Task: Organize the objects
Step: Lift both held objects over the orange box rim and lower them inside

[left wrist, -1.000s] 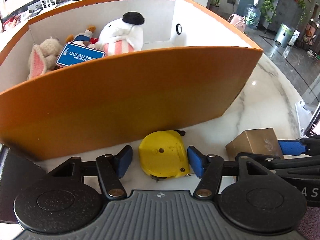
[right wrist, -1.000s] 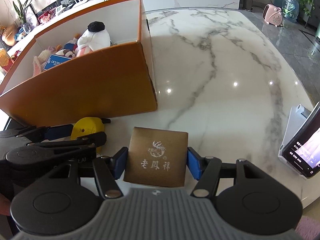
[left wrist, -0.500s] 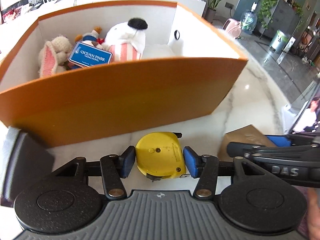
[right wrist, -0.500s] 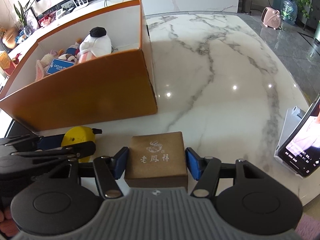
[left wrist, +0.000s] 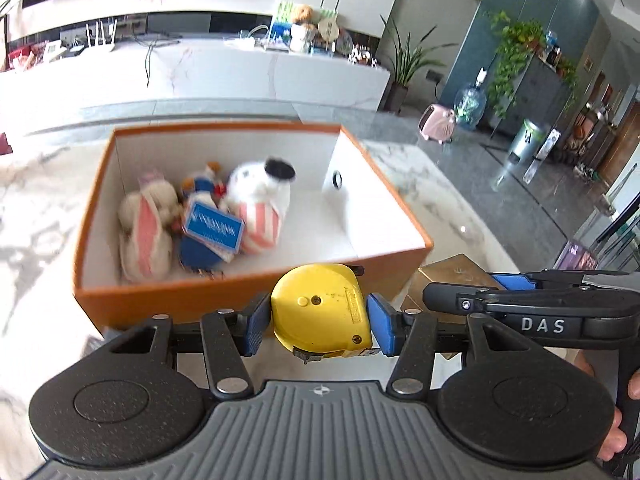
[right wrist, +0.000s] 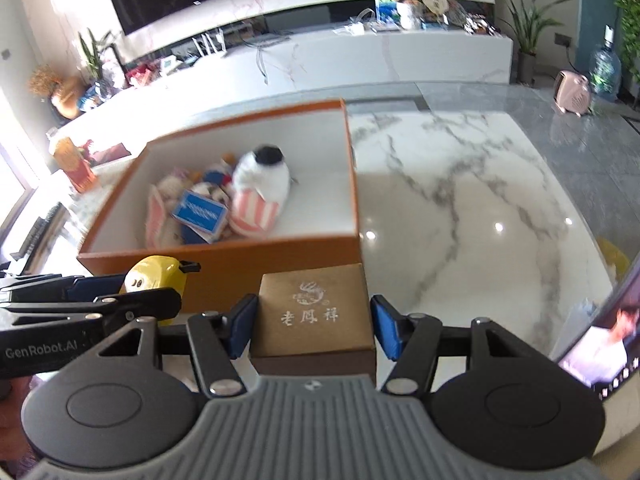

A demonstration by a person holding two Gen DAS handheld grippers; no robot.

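Note:
My left gripper [left wrist: 318, 322] is shut on a yellow tape measure [left wrist: 322, 310] and holds it up in front of the near wall of the orange box [left wrist: 168, 300]. My right gripper [right wrist: 312, 326] is shut on a brown gift box with gold lettering [right wrist: 314, 312], lifted beside the orange box's [right wrist: 240, 264] near right corner. The tape measure [right wrist: 154, 276] and left gripper show at left in the right wrist view. The brown box [left wrist: 452, 274] shows at right in the left wrist view.
The orange box holds plush toys: a white one with striped bottom [left wrist: 262, 204], a pink-eared rabbit [left wrist: 146, 232] and a blue tag [left wrist: 212, 230]. The white marble table [right wrist: 460, 200] spreads to the right. A phone on a stand [right wrist: 600, 344] is at the right edge.
Both grippers have closed on their objects and lifted them off the table. The views now look down into the orange box from higher up.

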